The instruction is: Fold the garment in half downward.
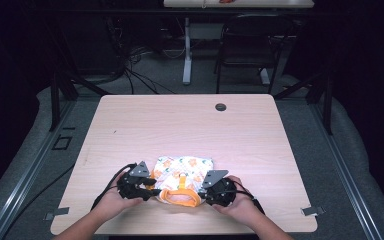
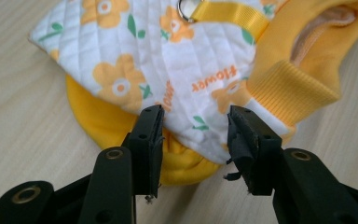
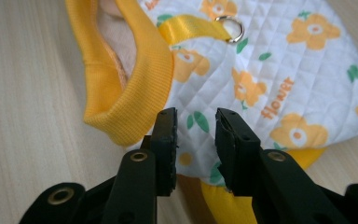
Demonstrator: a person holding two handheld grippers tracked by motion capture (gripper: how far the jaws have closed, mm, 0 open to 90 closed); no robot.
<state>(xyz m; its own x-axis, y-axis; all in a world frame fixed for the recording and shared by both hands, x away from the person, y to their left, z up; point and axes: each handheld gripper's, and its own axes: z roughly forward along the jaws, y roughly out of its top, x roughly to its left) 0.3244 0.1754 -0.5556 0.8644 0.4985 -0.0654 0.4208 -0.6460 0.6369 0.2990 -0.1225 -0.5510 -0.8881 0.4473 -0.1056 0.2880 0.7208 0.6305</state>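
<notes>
A small quilted white garment (image 1: pixel 185 169) with orange flowers lies flat near the table's front edge. Its yellow ribbed collar (image 1: pixel 180 197) faces the person, and a yellow strap (image 3: pixel 186 27) ends in a metal ring (image 3: pixel 232 29). My left gripper (image 1: pixel 155 186) sits at the garment's left side, open, with the quilted hem (image 2: pixel 193 126) lying between its jaws and no pad pressing on it. At the right side my right gripper (image 1: pixel 202 192) is open too, and the white fabric (image 3: pixel 195 122) shows in the gap between its jaws. A hand holds each gripper.
The wooden table (image 1: pixel 180 120) has a round dark grommet (image 1: pixel 220 107) near its far edge. Beyond it stand a black chair (image 1: pixel 250 45) and a white desk leg (image 1: pixel 186 50), with cables (image 1: pixel 130 70) on the floor.
</notes>
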